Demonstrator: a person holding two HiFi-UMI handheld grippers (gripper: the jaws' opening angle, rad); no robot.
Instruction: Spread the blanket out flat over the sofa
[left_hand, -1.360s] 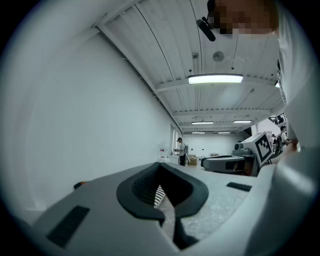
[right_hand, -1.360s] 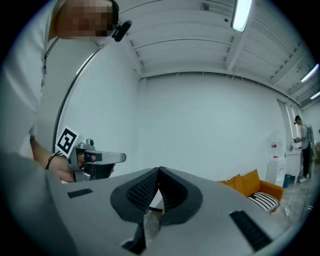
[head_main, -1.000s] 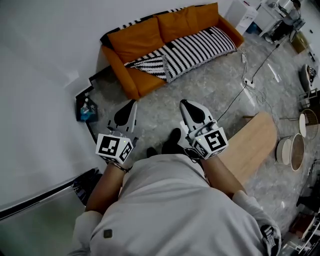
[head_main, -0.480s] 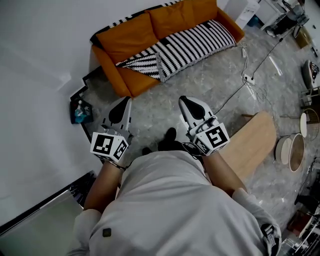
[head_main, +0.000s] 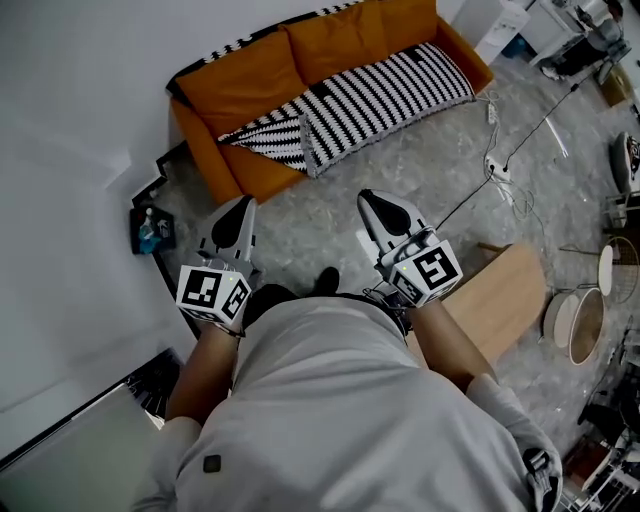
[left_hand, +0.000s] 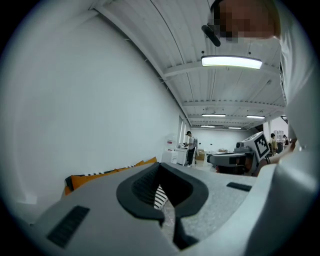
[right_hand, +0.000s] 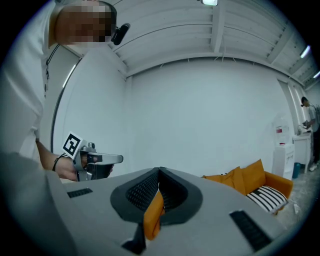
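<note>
An orange sofa (head_main: 250, 85) stands against the white wall, some way ahead of me across the floor. A black-and-white striped blanket (head_main: 390, 90) lies over its seat, with one folded, bunched part toward the sofa's left end. My left gripper (head_main: 243, 205) and right gripper (head_main: 368, 197) are held out in front of my body, both shut and holding nothing, well short of the sofa. The sofa (right_hand: 250, 180) and blanket (right_hand: 267, 196) show low at the right of the right gripper view. In the left gripper view a strip of the sofa (left_hand: 100, 175) shows beyond the left gripper (left_hand: 160, 165).
A light wooden table (head_main: 500, 300) stands at my right. Cables and a power strip (head_main: 495, 165) lie on the stone floor near the sofa's right end. A low black shelf with a blue bottle (head_main: 150, 232) sits by the wall at left. Round baskets (head_main: 575, 320) stand far right.
The view has drifted, so the sofa sits further left in the picture. My left gripper has moved slightly left and down. Both grippers stay shut.
</note>
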